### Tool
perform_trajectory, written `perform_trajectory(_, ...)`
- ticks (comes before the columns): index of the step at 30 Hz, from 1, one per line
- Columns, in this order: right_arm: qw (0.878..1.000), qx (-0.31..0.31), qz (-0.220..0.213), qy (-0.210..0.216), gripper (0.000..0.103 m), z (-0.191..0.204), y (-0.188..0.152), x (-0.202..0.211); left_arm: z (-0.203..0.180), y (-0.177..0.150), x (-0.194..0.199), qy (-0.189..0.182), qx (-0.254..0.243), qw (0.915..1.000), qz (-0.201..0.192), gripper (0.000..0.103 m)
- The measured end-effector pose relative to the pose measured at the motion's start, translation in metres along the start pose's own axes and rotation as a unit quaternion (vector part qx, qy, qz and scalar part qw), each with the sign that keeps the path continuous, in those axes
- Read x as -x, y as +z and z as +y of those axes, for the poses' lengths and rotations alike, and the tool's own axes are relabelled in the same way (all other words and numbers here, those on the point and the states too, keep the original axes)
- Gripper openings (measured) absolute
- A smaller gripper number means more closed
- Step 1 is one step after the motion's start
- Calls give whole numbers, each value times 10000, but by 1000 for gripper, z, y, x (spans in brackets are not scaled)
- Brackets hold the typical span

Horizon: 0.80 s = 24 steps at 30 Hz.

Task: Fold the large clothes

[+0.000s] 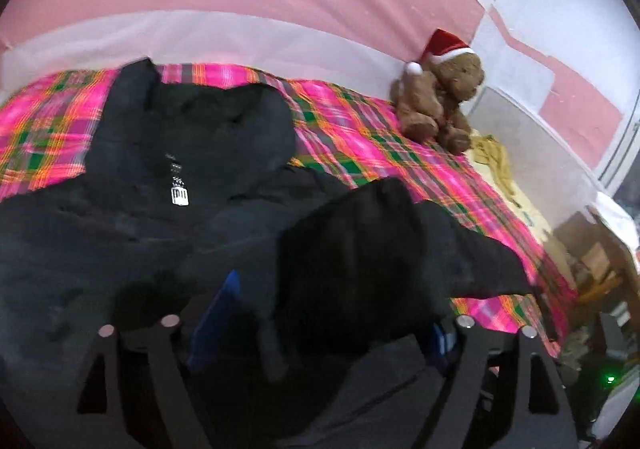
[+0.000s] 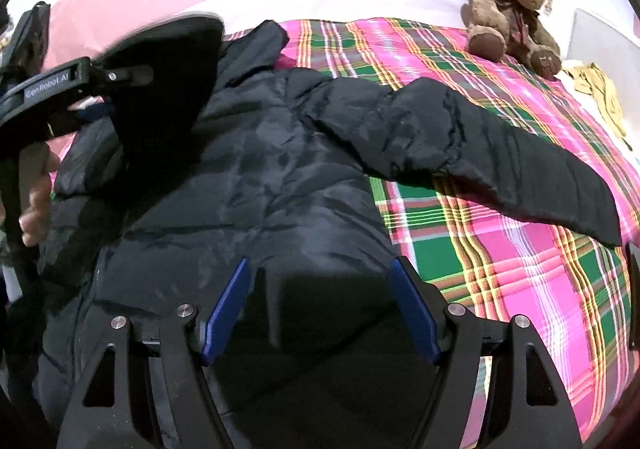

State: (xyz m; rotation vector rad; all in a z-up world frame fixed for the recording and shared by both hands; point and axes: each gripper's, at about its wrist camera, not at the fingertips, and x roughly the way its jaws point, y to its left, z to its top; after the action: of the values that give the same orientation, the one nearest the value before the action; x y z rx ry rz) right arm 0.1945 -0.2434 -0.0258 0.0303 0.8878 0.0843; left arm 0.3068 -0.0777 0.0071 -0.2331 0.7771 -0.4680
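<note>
"GenRobot.AI" stands in white on the left tool (image 2: pixel 60 89)

black jacket (image 2: pixel 248 185) hem cut off below.

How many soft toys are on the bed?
1: a brown teddy bear in a red hat sits at the far right of the plaid blanket, near the wall. The jacket may hide others.

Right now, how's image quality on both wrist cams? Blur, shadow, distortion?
Left wrist view: motion blur smears the black jacket and the left gripper; the teddy bear is soft. Right wrist view: sharper, jacket creases readable, but a dark shadow sits between the fingers of the right gripper. Both views: strong fisheye bending at the bedspread edges, with dark corners.
</note>
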Motion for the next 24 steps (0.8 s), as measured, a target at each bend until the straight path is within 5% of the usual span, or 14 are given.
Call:
perform_trajectory(5,9999,-74,-148,7,72,-5,6,6,-18,-6,23,-531,-136,9985,-94,96)
perform_trajectory(10,9995,-129,-274,75,72,-1,14,9,-18,8,42,-705,-180,9970,-272,96)
perform_trajectory(13,9993,-92,-301,193,72,7,23,8,9,14,61,-176,-331,9975,-606,96)
perform_trajectory(16,9990,15,-223,395,72,19,36,-4,56,17,67,824,-318,9943,-593,96)
perform_trajectory(19,9981,107,-28,603,52,35,53,-29,112,16,68,1600,-144,9857,-502,89)
perform_trajectory(24,9969,434,376,544,43,58,79,-88,198,2,57,1936,868,9772,-104,77)
